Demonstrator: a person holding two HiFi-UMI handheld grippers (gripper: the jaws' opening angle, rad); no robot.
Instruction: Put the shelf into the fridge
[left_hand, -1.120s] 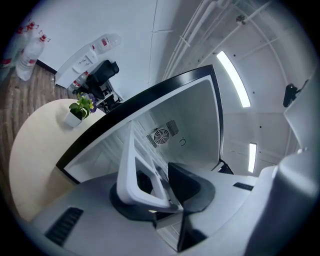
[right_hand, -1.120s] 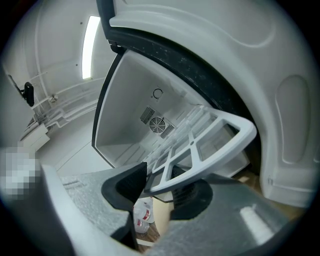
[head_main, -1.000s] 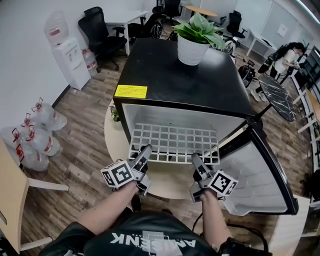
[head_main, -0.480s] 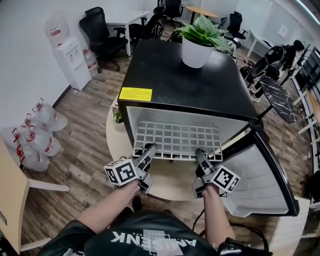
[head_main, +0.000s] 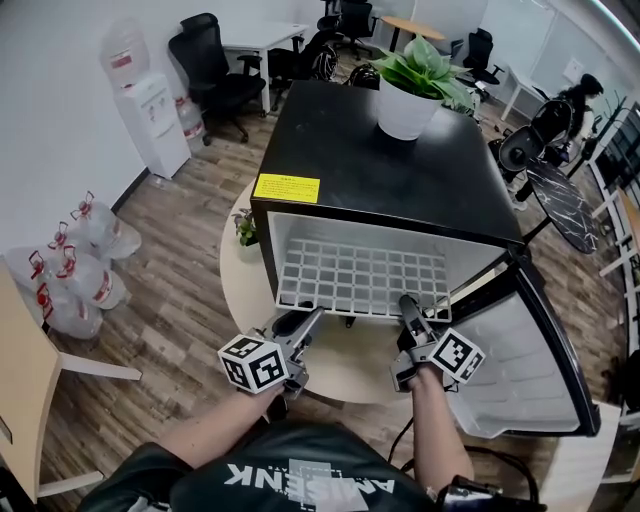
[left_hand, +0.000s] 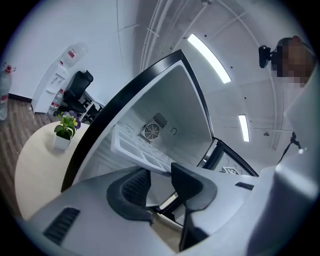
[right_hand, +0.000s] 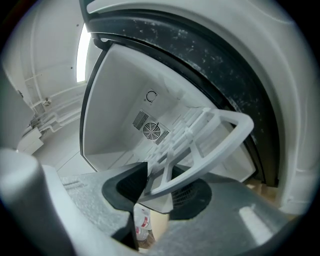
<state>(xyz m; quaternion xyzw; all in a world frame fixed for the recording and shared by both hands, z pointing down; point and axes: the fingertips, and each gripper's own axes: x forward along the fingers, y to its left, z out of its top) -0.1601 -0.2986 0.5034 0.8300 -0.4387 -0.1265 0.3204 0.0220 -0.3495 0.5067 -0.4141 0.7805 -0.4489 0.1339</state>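
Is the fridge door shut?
No, the fridge door hangs wide open at the right side of the fridge.

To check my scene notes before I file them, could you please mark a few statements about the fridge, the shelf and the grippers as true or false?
1. The fridge has its door open. True.
2. A potted plant stands on top of the fridge. True.
3. The shelf lies on the floor. False: it sits partly inside the fridge.
4. The left gripper clamps the shelf. False: its jaws have just been opening and stand apart, with the pads off the shelf's edge at their gap.
5. The right gripper holds the shelf's front rim. True.
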